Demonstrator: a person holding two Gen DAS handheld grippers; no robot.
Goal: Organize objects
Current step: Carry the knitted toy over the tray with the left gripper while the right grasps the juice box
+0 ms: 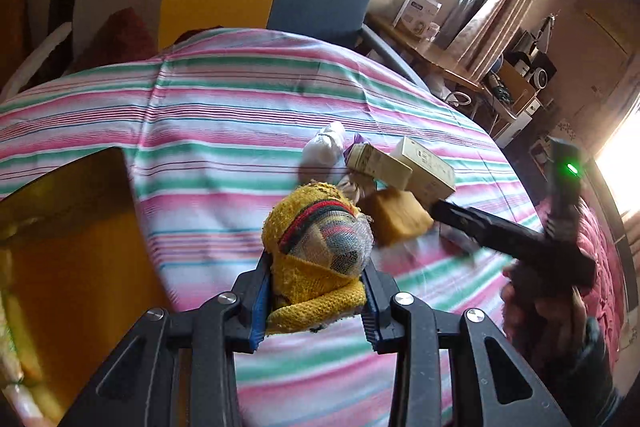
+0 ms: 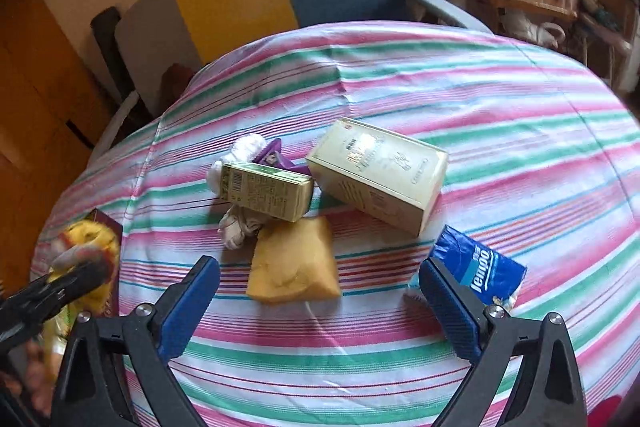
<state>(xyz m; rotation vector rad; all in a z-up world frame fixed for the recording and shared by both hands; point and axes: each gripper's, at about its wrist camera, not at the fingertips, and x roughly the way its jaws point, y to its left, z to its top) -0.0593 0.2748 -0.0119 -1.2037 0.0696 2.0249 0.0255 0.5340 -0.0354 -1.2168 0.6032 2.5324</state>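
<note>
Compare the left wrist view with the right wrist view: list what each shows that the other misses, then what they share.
Only the left wrist view shows the left gripper from behind, shut on the yellow knitted bundle, and the right gripper's green light.

Only the right wrist view shows the blue Tempo tissue pack and the right gripper open above the striped cloth.

Both show the large cream box, the small gold box, the yellow pad and the white bundle.

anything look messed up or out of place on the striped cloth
Nothing is spilled or broken. The small gold box sits askew, propped on a white bundle rather than lying flat, and the items are jumbled. The left gripper holds a frayed yellow cloth bundle.
</note>
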